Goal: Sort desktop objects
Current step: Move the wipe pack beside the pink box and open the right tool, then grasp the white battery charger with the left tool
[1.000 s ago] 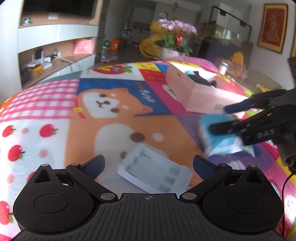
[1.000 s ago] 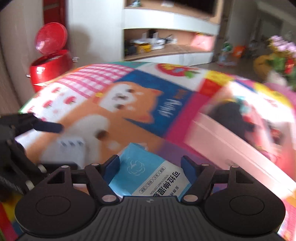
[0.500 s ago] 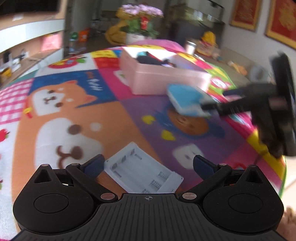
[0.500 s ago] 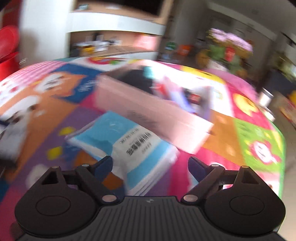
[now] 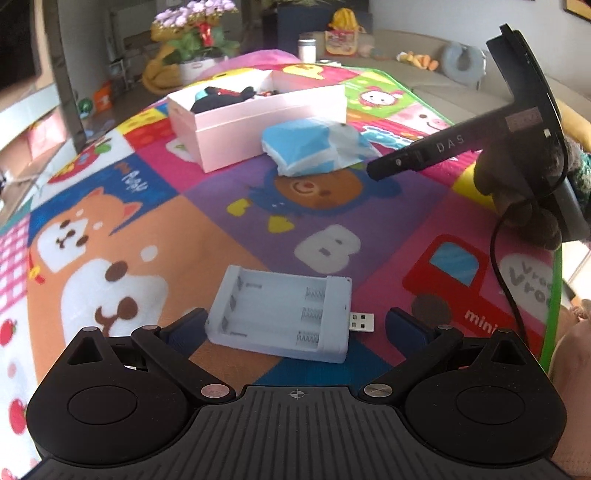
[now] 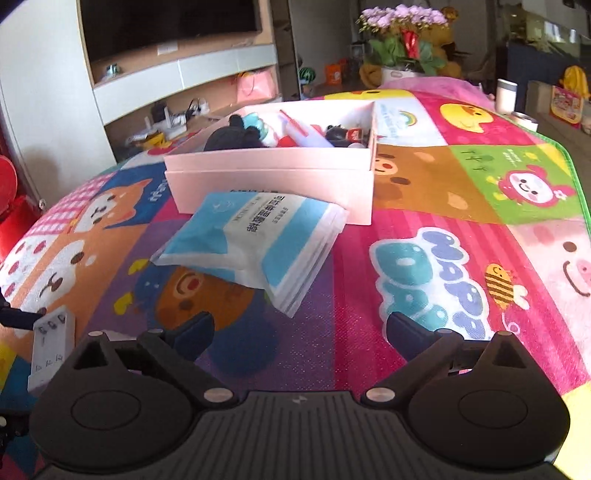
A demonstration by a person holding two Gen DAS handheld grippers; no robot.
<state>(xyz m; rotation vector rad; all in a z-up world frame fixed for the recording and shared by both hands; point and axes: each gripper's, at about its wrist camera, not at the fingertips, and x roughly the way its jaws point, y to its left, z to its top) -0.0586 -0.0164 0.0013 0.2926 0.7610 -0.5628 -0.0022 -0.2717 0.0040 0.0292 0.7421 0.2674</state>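
On the cartoon play mat (image 5: 207, 229), your left gripper (image 5: 295, 325) gapes wide around the white battery charger (image 5: 284, 314), not gripping it; your right gripper (image 6: 299, 332), equally spread and empty-handed, faces the blue tissue pack (image 6: 255, 240) leaning against the pink box (image 6: 273, 181).

A home living room: television (image 6: 166, 22), sofa (image 5: 443, 79) (cushions on it), potted flowers (image 6: 402, 40).

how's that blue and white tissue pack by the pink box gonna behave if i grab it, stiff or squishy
Probably squishy: the tissue pack is a soft plastic wrap, crumpled at one end in the left wrist view. It likely sags if held by one edge, as it already droops on the mat. The glossy film may be a bit slippery. It looks light for its size.
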